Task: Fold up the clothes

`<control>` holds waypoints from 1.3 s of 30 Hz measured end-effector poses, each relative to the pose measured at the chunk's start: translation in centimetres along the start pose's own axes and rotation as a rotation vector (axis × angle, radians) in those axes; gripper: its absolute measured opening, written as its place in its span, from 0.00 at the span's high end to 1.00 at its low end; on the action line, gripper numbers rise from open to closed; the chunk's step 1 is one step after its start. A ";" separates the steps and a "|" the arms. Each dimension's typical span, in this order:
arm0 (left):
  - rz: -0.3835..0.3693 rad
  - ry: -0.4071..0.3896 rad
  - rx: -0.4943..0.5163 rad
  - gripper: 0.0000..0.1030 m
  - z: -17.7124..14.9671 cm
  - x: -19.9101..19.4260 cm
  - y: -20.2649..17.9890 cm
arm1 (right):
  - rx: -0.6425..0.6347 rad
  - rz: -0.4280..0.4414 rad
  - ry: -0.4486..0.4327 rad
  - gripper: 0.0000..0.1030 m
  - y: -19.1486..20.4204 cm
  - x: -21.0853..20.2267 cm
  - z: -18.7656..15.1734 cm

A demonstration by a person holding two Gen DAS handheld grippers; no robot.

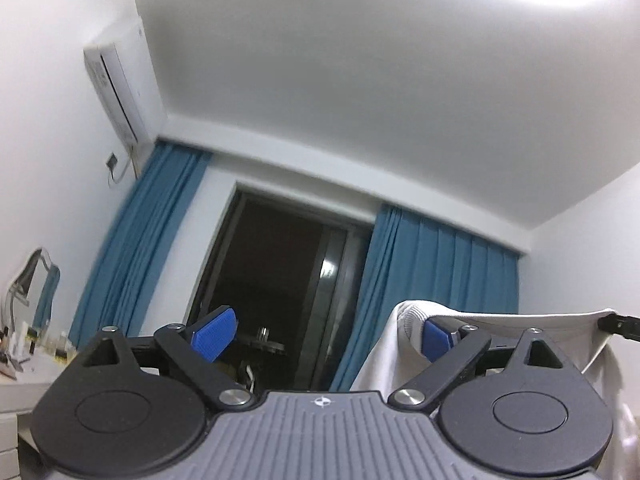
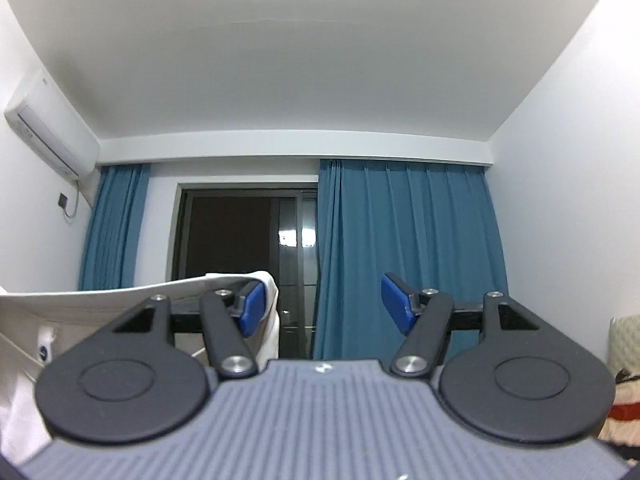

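Observation:
A white garment [image 1: 520,322] hangs stretched between my two raised grippers. In the left wrist view its ribbed edge drapes over the right blue pad [image 1: 434,338]. The left gripper [image 1: 324,336] stands wide open with nothing between its fingers. A black finger of the other gripper [image 1: 620,326] shows at the far end of the cloth. In the right wrist view the garment [image 2: 120,300] lies over the left blue pad [image 2: 252,308], with a label on the cloth below. The right gripper [image 2: 325,306] is open, and the gap between its fingers is bare.
Both views tilt up toward the ceiling. Blue curtains [image 2: 408,248] flank a dark glass door [image 2: 240,236]. An air conditioner [image 2: 48,136] hangs on the left wall. A mirror [image 1: 34,280] and small items stand on a white dresser [image 1: 16,392] at left. Patterned bedding [image 2: 624,408] lies at right.

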State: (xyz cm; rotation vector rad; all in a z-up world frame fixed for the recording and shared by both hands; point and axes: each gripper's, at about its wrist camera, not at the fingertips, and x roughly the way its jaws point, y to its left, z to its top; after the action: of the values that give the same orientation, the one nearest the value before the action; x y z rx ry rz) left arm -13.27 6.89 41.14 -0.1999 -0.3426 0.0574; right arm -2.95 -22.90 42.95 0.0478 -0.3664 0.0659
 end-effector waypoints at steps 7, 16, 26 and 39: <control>0.010 0.230 -0.016 0.07 -13.7 9.2 0.5 | -0.080 -0.048 0.201 0.37 -1.7 7.7 -10.7; 0.089 0.480 0.007 0.07 -39.0 27.3 3.5 | -0.060 -0.111 0.475 0.37 -4.5 22.9 -34.7; 0.212 0.979 -0.084 0.07 -69.0 44.3 15.5 | -0.090 -0.106 0.858 0.37 -3.3 35.0 -64.8; -0.067 1.221 0.136 0.00 -67.1 50.8 13.4 | 0.111 0.229 1.262 0.30 -3.2 38.1 -68.2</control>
State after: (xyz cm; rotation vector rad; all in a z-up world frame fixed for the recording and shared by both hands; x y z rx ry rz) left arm 56.99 12.20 -6.81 -0.0614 0.8701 -0.1103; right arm 57.10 -19.95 -7.10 0.0651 0.8967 0.3209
